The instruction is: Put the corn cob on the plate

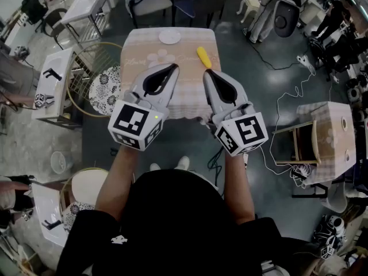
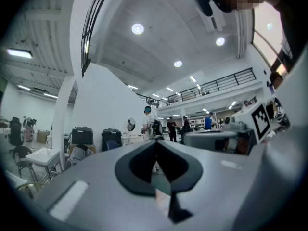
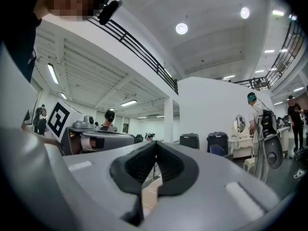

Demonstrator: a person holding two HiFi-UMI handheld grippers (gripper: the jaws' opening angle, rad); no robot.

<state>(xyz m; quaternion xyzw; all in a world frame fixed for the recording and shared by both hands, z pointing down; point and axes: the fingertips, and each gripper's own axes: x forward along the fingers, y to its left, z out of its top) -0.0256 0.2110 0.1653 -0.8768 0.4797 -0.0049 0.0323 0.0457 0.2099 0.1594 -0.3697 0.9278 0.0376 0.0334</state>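
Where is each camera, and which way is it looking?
Head view: on the person's head, looking steeply down at the table, corn cob and plate; shows both arms, left hand-held gripper and right hand-held gripper.
Left gripper view: on the left hand-held gripper, looking level past its shut jaws toward black bins.
Right gripper view: on the right hand-held gripper, looking level past its shut jaws.
Shared: both gripper views show those bins.

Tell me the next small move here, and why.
Probably open the right gripper and bring it toward the corn cob. It and the left gripper are shut and empty, the cob lies on the table nearest the right one, and the plate is bare.
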